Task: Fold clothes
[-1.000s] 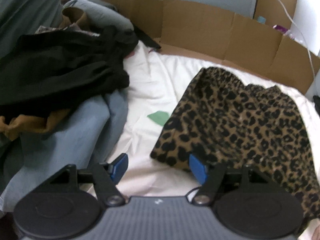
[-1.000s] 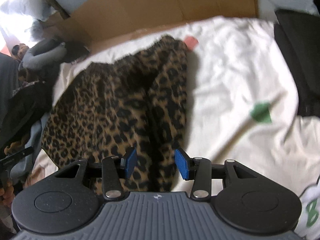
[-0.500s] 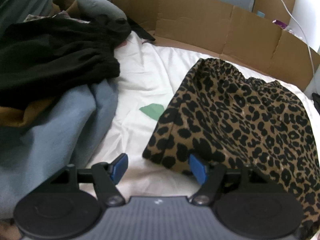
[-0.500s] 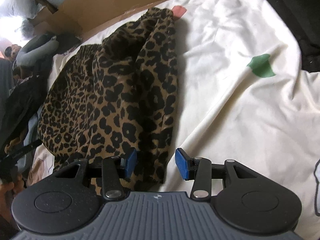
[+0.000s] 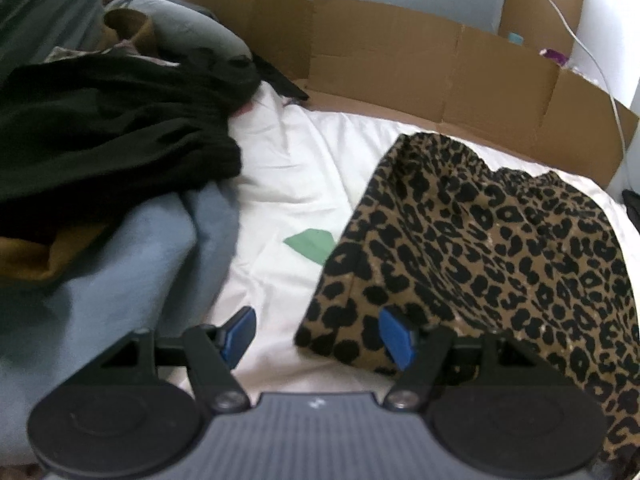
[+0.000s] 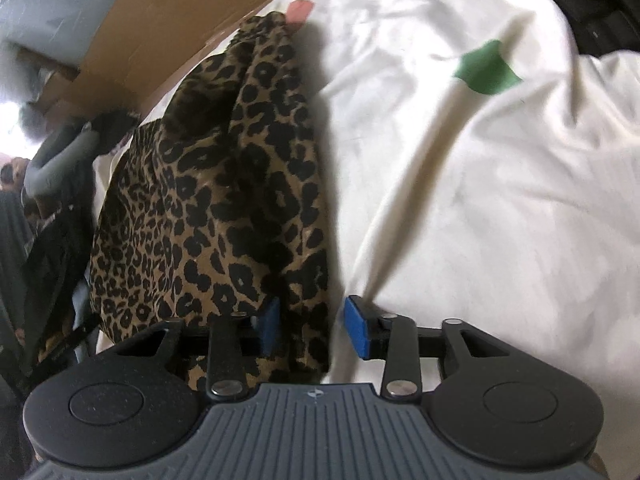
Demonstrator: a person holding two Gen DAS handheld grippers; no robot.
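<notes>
Your left gripper (image 5: 316, 334) is spread wide and grasps nothing; its right blue pad (image 5: 394, 336) sits against the near corner of the leopard-print garment (image 5: 480, 240), while its left pad lies over bare white sheet (image 5: 280, 160). Your right gripper (image 6: 312, 324) is also released, with its jaws apart and the near edge of the leopard-print garment (image 6: 208, 200) lying between them; the cloth passes over the left pad, and the right pad rests over the white sheet (image 6: 500, 200) just beside the garment's edge. The garment lies flat on the sheet, folded lengthwise, its gathered end toward the cardboard wall (image 5: 440, 60). A green patch (image 5: 310, 242) shows on the sheet just beside the garment's left edge, and a second green patch (image 6: 486, 68) lies well apart from it on the right. A pile of black (image 5: 112, 128), blue (image 5: 120, 260) and mustard clothes occupies the left side of the sheet.
</notes>
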